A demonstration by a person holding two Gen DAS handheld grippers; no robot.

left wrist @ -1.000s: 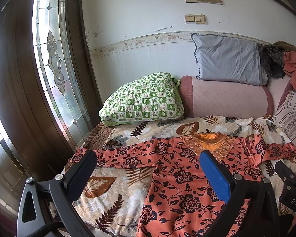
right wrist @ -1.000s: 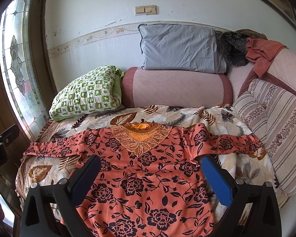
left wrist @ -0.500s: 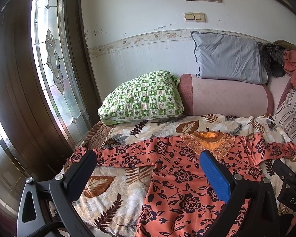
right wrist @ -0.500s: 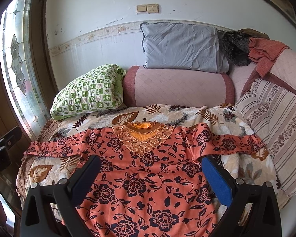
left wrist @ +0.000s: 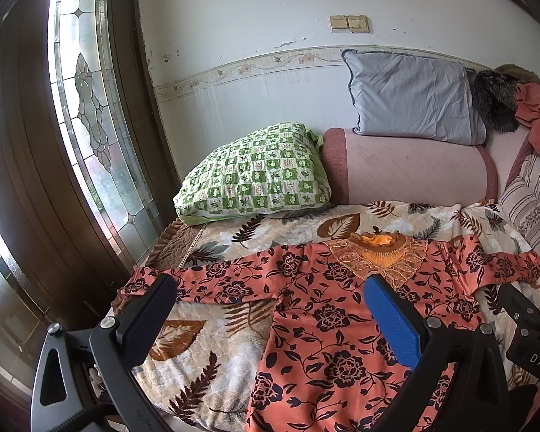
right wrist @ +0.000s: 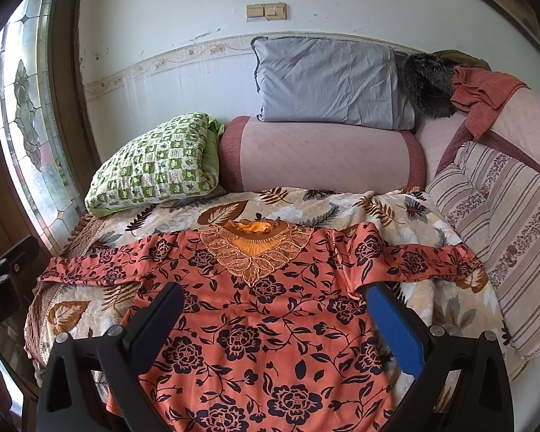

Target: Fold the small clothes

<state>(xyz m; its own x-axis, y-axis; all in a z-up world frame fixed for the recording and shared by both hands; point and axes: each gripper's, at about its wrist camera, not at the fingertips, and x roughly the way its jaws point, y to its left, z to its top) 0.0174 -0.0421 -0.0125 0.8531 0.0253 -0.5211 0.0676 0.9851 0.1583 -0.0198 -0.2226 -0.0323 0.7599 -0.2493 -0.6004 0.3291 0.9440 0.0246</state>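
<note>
An orange garment with dark flower print (right wrist: 270, 309) lies spread flat on the leaf-patterned bedcover (right wrist: 306, 205), neck with gold embroidery (right wrist: 255, 248) toward the wall, both long sleeves stretched out sideways. It also shows in the left wrist view (left wrist: 324, 320). My left gripper (left wrist: 270, 309) is open and empty, held above the garment's left side near the left sleeve (left wrist: 205, 280). My right gripper (right wrist: 273, 316) is open and empty, held above the garment's body, its blue finger (right wrist: 396, 320) beside the right sleeve (right wrist: 421, 259).
A green checked pillow (right wrist: 158, 169), a pink bolster (right wrist: 320, 154) and a grey pillow (right wrist: 327, 79) stand at the back. Striped cushions (right wrist: 504, 223) line the right side. A glazed wooden door (left wrist: 82, 126) is at the left of the bed's edge.
Both grippers have drifted slightly back and up, so the garment sits a little lower in view. Both stay open and nothing on the bed has moved.
</note>
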